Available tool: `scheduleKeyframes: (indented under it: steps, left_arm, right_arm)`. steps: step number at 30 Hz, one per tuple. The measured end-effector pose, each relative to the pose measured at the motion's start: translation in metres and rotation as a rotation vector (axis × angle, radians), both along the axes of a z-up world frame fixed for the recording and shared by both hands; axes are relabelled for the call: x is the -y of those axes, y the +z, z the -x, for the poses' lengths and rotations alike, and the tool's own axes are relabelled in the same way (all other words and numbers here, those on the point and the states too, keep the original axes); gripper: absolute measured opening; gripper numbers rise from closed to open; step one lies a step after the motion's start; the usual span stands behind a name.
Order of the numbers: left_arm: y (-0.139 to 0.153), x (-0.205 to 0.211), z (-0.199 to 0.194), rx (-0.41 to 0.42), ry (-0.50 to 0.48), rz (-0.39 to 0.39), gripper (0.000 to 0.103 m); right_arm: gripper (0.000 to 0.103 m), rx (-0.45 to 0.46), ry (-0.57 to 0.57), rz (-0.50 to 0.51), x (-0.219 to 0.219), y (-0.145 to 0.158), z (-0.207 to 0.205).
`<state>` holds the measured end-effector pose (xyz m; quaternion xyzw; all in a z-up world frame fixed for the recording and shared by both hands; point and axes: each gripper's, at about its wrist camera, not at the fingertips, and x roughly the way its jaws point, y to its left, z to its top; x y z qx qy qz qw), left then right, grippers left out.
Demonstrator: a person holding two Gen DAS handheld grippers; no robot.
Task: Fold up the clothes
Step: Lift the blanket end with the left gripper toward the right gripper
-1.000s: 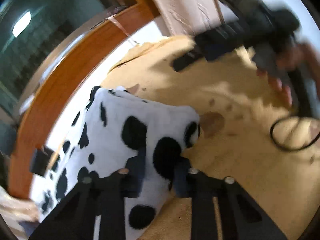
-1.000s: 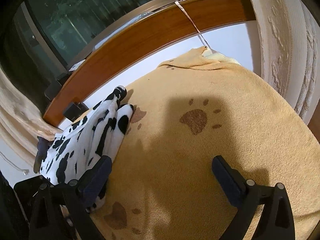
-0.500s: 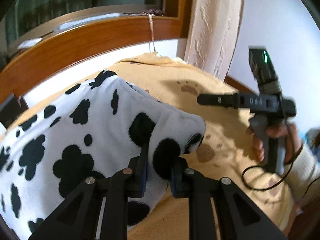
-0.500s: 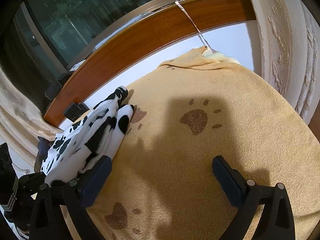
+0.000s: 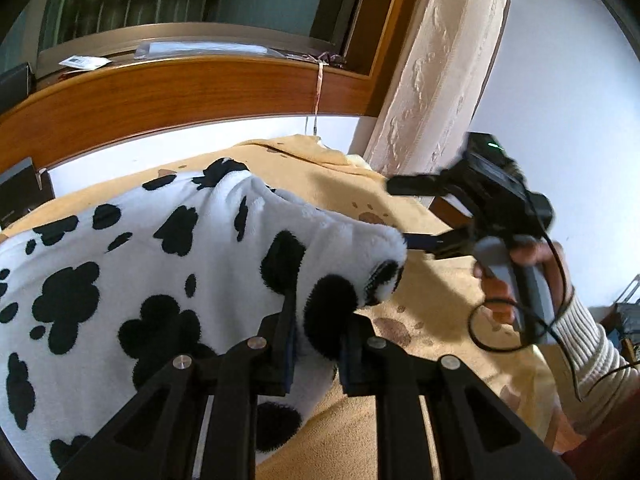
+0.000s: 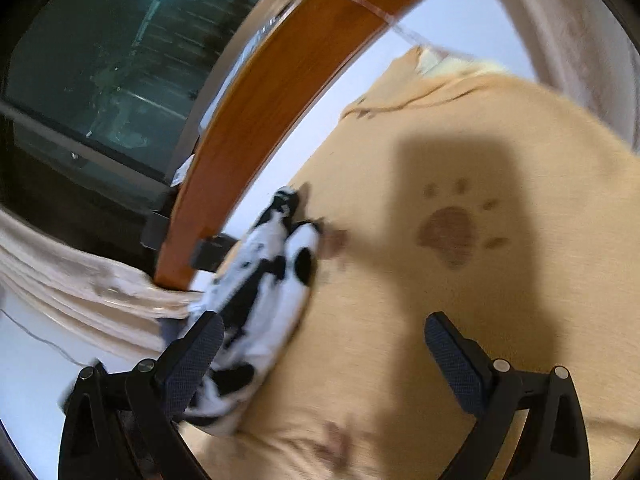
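Over the tan paw-print blanket (image 5: 420, 412), the left claw (image 5: 316, 344) is clamped on a lifted edge of the cow-spotted fleece garment (image 5: 120, 272) while the right claw (image 6: 324, 352), at three o'clock, gapes empty, so this fold looks mid-swing, not yet squared.

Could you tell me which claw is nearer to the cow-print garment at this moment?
Left. The left claw is clamped on the cow-print garment; the right claw is open over the tan blanket beside it.
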<state>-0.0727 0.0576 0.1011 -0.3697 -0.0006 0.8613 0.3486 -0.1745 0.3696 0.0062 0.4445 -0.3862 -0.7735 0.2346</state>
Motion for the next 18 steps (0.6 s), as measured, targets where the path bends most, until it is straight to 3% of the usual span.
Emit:
scheduleKeyframes:
  steps: [4,11,14,18]
  left_arm:
    - [0.000,0.002,0.002,0.005,-0.003,-0.016,0.018]
    - [0.001,0.006,0.004,0.011,-0.012,-0.035,0.018]
    - [0.001,0.007,0.006,0.013,-0.016,-0.044,0.018]
    - [0.001,0.008,0.006,0.016,-0.021,-0.052,0.018]
  right_arm:
    - [0.102,0.101,0.033,0.012,0.027,-0.005,0.033]
    - [0.102,0.156,0.098,0.113,0.078,-0.011,0.074]
    - [0.102,0.179,0.107,0.075,0.093,-0.015,0.084]
    - [0.100,0.142,0.127,0.008,0.111,-0.009,0.090]
